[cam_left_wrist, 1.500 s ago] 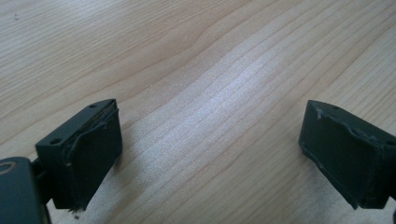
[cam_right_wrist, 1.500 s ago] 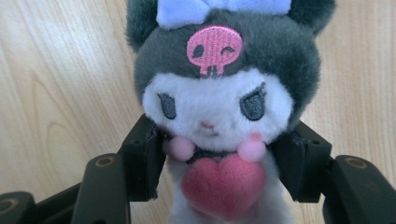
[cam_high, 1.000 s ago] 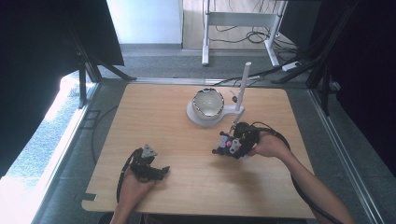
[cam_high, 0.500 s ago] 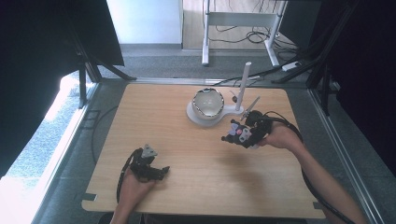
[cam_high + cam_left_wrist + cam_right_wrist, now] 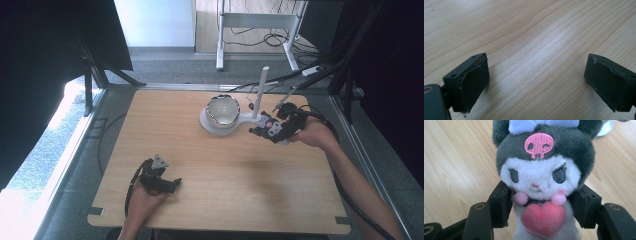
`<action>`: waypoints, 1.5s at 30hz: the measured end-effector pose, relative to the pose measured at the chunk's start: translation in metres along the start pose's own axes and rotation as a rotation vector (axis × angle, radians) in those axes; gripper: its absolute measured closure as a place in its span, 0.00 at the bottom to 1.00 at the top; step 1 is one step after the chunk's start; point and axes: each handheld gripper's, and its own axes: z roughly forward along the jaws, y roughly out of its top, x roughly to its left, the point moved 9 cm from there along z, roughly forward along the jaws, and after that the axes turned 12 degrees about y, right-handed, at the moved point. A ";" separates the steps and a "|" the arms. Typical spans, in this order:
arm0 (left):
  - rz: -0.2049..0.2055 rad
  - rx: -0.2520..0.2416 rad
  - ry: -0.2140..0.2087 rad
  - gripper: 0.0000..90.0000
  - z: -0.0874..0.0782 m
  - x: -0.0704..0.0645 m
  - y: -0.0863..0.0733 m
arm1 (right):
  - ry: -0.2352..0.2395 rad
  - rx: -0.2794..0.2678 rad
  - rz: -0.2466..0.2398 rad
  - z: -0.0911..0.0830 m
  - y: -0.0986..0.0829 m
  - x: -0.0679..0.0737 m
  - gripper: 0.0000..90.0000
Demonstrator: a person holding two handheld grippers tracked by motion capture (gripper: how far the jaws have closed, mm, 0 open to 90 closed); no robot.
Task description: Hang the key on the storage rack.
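Slippage is the main risk: the right tool (image 5: 541, 202) is clamped on the plush (image 5: 540, 170) only at its soft neck, just under the head, so the heavy head could sag or pull free if the hand swings fast. In the high view the plush (image 5: 270, 128) hangs above the counter (image 5: 200, 150) just beside the white stand (image 5: 235, 122) with its bowl (image 5: 223, 110) and post (image 5: 261, 92), near enough that a careless move might knock them. Meanwhile the left tool (image 5: 536, 82) rests on the counter well apart from it, jaws wide apart and empty, so it offers no backup.
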 end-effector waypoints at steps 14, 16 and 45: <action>0.000 0.000 -0.001 0.06 0.000 0.000 0.000 | -0.063 -0.055 0.059 -0.047 0.011 -0.031 0.44; 0.001 0.002 -0.003 0.06 0.000 0.000 0.000 | -0.071 -0.067 0.068 -0.053 0.013 -0.036 0.44; 0.000 0.002 -0.002 0.06 0.000 0.000 0.000 | -0.147 -0.160 0.171 -0.094 0.047 -0.092 0.44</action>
